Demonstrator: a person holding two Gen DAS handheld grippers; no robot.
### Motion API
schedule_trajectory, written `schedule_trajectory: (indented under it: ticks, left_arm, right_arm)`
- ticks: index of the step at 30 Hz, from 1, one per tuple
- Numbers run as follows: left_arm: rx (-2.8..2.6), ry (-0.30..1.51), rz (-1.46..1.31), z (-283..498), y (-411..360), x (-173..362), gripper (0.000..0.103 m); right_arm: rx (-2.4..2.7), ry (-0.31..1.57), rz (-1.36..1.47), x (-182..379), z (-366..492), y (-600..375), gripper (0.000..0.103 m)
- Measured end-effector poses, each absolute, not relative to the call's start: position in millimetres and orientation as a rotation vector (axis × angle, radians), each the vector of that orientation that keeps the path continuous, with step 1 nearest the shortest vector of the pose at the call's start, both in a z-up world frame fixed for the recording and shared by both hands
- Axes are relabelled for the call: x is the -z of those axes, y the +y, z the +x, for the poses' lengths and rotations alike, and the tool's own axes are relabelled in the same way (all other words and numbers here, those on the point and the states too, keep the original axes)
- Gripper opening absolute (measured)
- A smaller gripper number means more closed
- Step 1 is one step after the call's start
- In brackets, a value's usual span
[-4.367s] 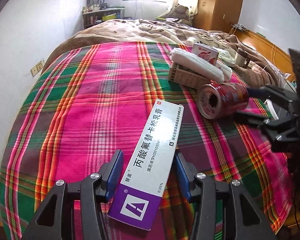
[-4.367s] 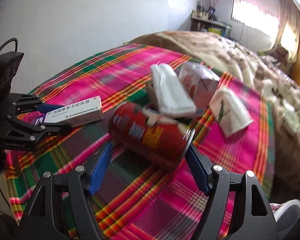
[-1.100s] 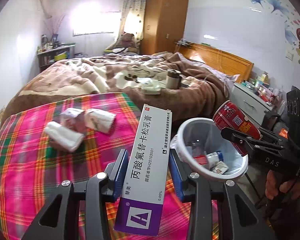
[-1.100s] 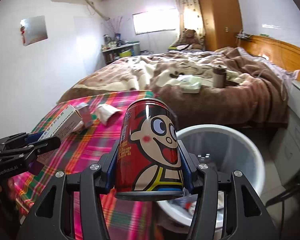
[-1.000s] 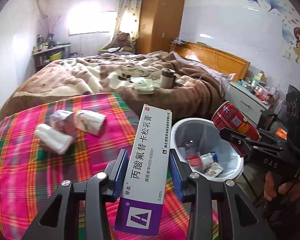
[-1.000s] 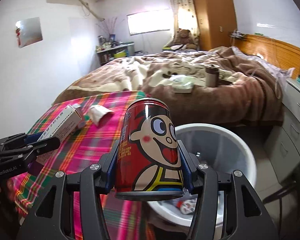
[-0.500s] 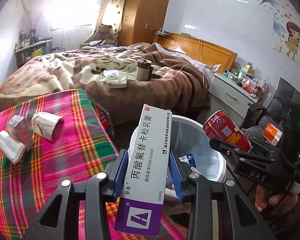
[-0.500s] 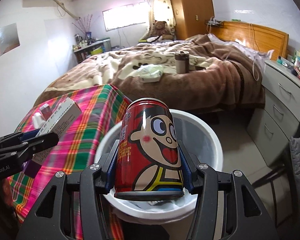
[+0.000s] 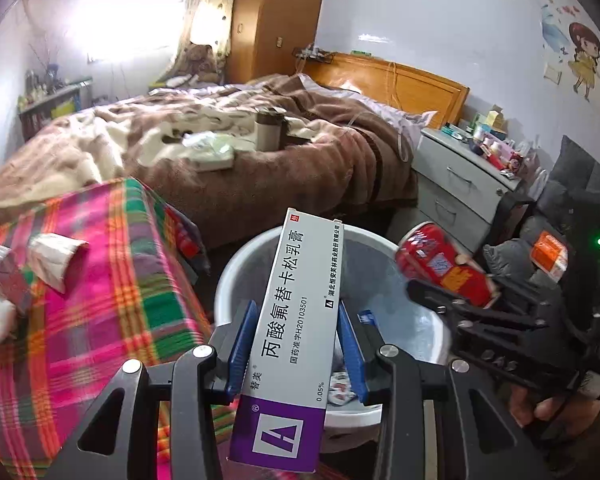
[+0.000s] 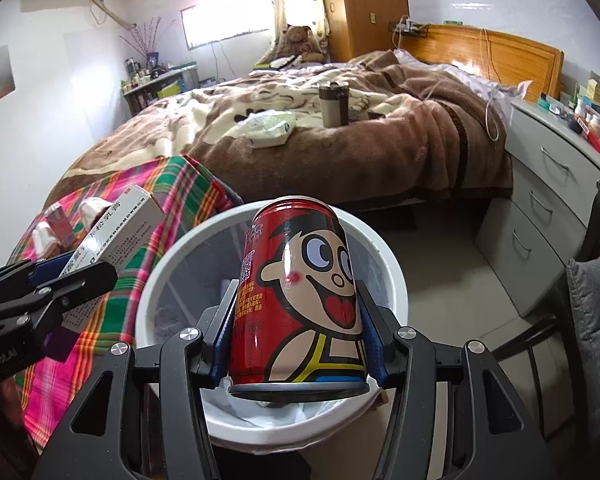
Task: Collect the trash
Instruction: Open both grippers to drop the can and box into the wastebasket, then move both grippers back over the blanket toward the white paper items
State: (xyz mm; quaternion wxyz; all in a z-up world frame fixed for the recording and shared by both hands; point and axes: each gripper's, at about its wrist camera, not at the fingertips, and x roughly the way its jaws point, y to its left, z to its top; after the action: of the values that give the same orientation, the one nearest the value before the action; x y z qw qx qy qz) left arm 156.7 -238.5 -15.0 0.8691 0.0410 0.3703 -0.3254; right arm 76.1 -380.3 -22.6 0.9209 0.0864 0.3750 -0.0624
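My left gripper [image 9: 294,344] is shut on a long white and purple medicine box [image 9: 296,320] and holds it over the white trash bin [image 9: 244,264]. My right gripper [image 10: 298,328] is shut on a red drink can with a cartoon face [image 10: 300,292], held over the same bin [image 10: 392,272]. The can [image 9: 444,268] and the right gripper show at the right of the left wrist view. The box [image 10: 116,232] shows at the left of the right wrist view. The bin holds several scraps.
A pink plaid table [image 9: 100,288] stands left of the bin with a crumpled paper cup [image 9: 56,252], a small carton [image 9: 8,276] and a white wad on it. A bed [image 10: 340,132] lies behind. A grey drawer unit [image 10: 548,184] and a chair [image 10: 596,320] stand at the right.
Both grippers have moved from the table to above the bin, carrying the box and the can. The bin now sits right under them.
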Motion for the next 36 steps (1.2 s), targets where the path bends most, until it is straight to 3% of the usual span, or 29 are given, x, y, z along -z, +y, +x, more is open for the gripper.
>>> schedule_trajectory:
  ticks: [8,11,15,36]
  left_arm:
    - [0.672,0.808,0.074,162,-249,25,0.041]
    - [0.68,0.814,0.071,162,-250,26,0.048]
    - [0.685,0.795,0.068,160,-245,22,0.055]
    - [0.591,0.726,0.021,144,-184,-5,0.055]
  right_arm:
    - [0.147,0.819,0.15,31,83,-382,0.054]
    - [0.15,0.823,0.149,31,82,-384,0.055]
    - [0.167,0.814,0.136,28,80,-383,0.067]
    - [0.147,0.734,0.154,9,74,-355,0.067]
